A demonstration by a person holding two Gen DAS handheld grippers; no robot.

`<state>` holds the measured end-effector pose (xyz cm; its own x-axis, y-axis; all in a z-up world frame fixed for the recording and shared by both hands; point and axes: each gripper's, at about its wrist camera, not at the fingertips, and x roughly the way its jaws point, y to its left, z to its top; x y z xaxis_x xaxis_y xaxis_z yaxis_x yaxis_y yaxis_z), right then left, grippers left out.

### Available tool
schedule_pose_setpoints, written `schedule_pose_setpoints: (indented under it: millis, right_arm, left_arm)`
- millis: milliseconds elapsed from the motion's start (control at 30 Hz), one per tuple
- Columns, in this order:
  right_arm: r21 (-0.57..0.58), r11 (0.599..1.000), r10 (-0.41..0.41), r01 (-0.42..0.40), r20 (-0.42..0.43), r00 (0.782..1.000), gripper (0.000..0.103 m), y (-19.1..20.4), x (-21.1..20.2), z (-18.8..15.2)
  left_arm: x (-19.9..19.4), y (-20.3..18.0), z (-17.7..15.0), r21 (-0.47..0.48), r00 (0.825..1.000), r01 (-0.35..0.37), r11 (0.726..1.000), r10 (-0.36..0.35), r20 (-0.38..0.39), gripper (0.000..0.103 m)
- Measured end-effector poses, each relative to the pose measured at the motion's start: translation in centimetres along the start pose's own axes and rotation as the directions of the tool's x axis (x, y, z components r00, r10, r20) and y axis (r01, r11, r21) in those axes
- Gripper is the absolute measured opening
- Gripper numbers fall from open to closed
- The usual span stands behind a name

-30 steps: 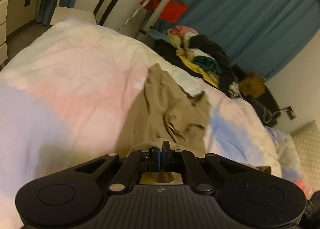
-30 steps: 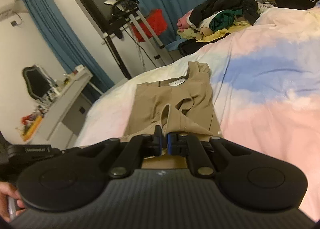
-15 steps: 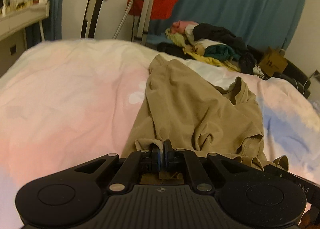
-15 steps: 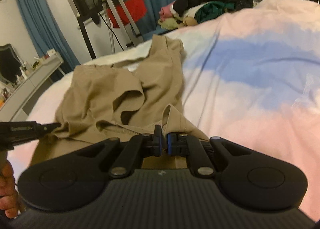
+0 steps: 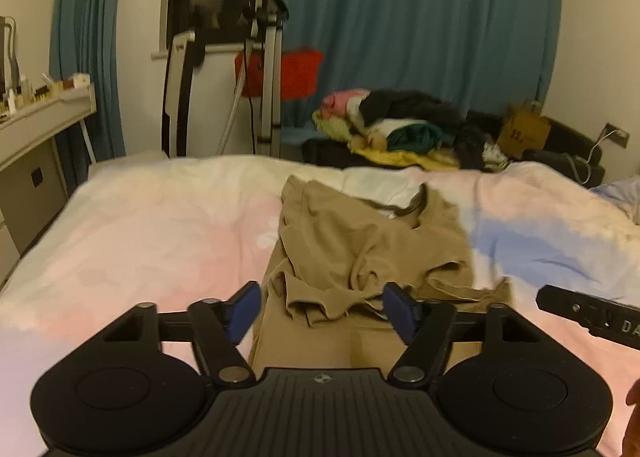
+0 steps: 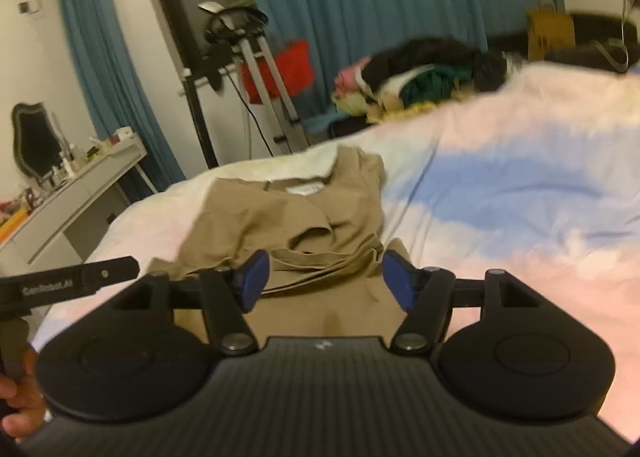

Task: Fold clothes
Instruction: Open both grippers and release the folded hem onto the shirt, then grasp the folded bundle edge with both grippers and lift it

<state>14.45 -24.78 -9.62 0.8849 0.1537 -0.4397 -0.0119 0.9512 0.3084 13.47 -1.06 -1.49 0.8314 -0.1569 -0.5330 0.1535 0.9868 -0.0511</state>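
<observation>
- Both pairs of tongs have just been opening since the earlier frames, where each was pinched shut on the near hem of the tan shirt; the cloth now lies dropped on the bed between the spread pads, gripped by neither.
- Left wrist view: the left gripper (image 5: 320, 311) stands wide open, its blue pads (image 5: 244, 309) on either side of the rumpled near edge of the tan shirt (image 5: 360, 249) without pressing on it. The shirt lies straight ahead on the pastel bedspread (image 5: 140, 241), its long axis running away from the tongs toward the collar at the far end. The lower half is doubled back in a loose, creased fold across the middle. The other tool's black finger shows at the right edge, beside the shirt's right side.
- Right wrist view: the right gripper (image 6: 326, 277) is likewise open and empty, with the shirt's folded hem between its pads. The garment extends ahead and slightly left, collar farthest away.
- Judgement: the 2 grippers sit about equally near, 1 at each near corner, so the next fold would likely run along that same long axis once the creased middle is smoothed.
</observation>
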Motion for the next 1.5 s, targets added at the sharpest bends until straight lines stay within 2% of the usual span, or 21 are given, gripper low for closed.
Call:
schedule_pose_setpoints:
  millis: [100, 167, 333, 433, 633, 767, 833, 933, 1000, 1133, 1233, 1333, 1367, 1400, 1433, 1500]
  right_arm:
    - [-0.019, 1.0, 0.016, -0.015, 0.037, 0.999, 0.066, 1.2, -3.6, -0.6]
    - [-0.035, 0.999, 0.026, -0.024, 0.055, 0.998, 0.066, 2.0, -5.8, -1.1]
    - [-0.093, 0.995, 0.037, -0.028, 0.097, 0.995, 0.066, 4.1, -9.8, -2.7]
    - [-0.076, 0.996, 0.051, -0.043, 0.104, 0.993, 0.066, 4.4, -11.0, -3.6]
    - [-0.038, 0.998, 0.052, -0.048, 0.089, 0.995, 0.066, 3.6, -10.8, -4.6]
    - [-0.017, 0.999, 0.032, -0.031, 0.072, 0.997, 0.066, 2.9, -9.8, -4.8]
    - [0.027, 0.999, 0.026, -0.027, 0.047, 0.999, 0.066, 2.2, -9.1, -5.0]
    - [0.18, 0.983, 0.046, -0.034, -0.059, 0.997, 0.066, 0.3, -7.4, -5.7]
    - [0.341, 0.939, 0.107, -0.049, -0.152, 0.983, 0.066, -1.7, -5.7, -7.0]
    - [0.614, 0.789, 0.254, -0.023, -0.292, 0.922, 0.065, -5.2, -2.1, -10.4]
    - [0.733, 0.68, 0.306, -0.021, -0.258, 0.916, 0.065, -6.5, -0.9, -12.5]
    - [0.806, 0.591, 0.319, -0.027, -0.202, 0.926, 0.062, -7.6, 0.2, -13.6]
    - [0.818, 0.575, 0.307, -0.027, -0.185, 0.933, 0.059, -7.9, 0.5, -13.6]
    - [0.829, 0.558, 0.296, -0.027, -0.169, 0.94, 0.05, -8.3, 0.7, -13.7]
    - [0.836, 0.549, 0.283, -0.023, -0.16, 0.946, 0.036, -8.5, 1.0, -13.7]
    - [0.826, 0.564, 0.261, -0.004, -0.173, 0.95, 0.018, -8.9, 1.6, -13.4]
  left_arm:
    - [-4.5, -0.8, -1.0, 0.034, 0.999, -0.009, 0.999, 0.007, 0.049, 0.084]
    - [-6.7, -1.4, -1.9, 0.056, 0.998, -0.018, 0.998, 0.014, 0.067, 0.093]
    - [-11.1, -2.2, -4.2, 0.068, 0.996, -0.008, 0.998, 0.002, 0.092, 0.101]
    - [-12.3, -2.2, -5.4, 0.06, 0.996, -0.012, 0.998, 0.007, 0.092, 0.102]
    - [-12.4, -2.3, -6.6, 0.048, 0.997, -0.008, 0.999, 0.004, 0.071, 0.102]
    - [-11.7, -1.5, -6.9, -0.007, 0.999, 0.029, 1.0, -0.029, 0.031, 0.102]
    - [-11.2, -0.9, -7.0, -0.05, 0.998, 0.056, 0.997, -0.057, -0.007, 0.102]
    - [-10.2, 0.3, -7.3, -0.133, 0.991, 0.101, 0.986, -0.111, -0.073, 0.102]
    - [-9.2, 1.1, -7.7, -0.208, 0.98, 0.133, 0.969, -0.16, -0.121, 0.102]
    - [-7.2, 2.3, -8.8, -0.334, 0.942, 0.186, 0.924, -0.264, -0.206, 0.102]
    - [-5.5, 2.5, -9.9, -0.408, 0.902, 0.228, 0.884, -0.349, -0.252, 0.102]
    - [-3.5, 2.6, -11.1, -0.499, 0.846, 0.274, 0.822, -0.452, -0.281, 0.1]
    - [-2.8, 2.7, -11.4, -0.534, 0.831, 0.28, 0.797, -0.481, -0.282, 0.099]
    - [-2.2, 2.9, -11.7, -0.566, 0.819, 0.283, 0.775, -0.502, -0.278, 0.099]
    - [-1.7, 3.0, -11.9, -0.584, 0.812, 0.289, 0.759, -0.517, -0.27, 0.099]
    - [-0.8, 3.0, -12.2, -0.614, 0.797, 0.31, 0.726, -0.551, -0.248, 0.1]
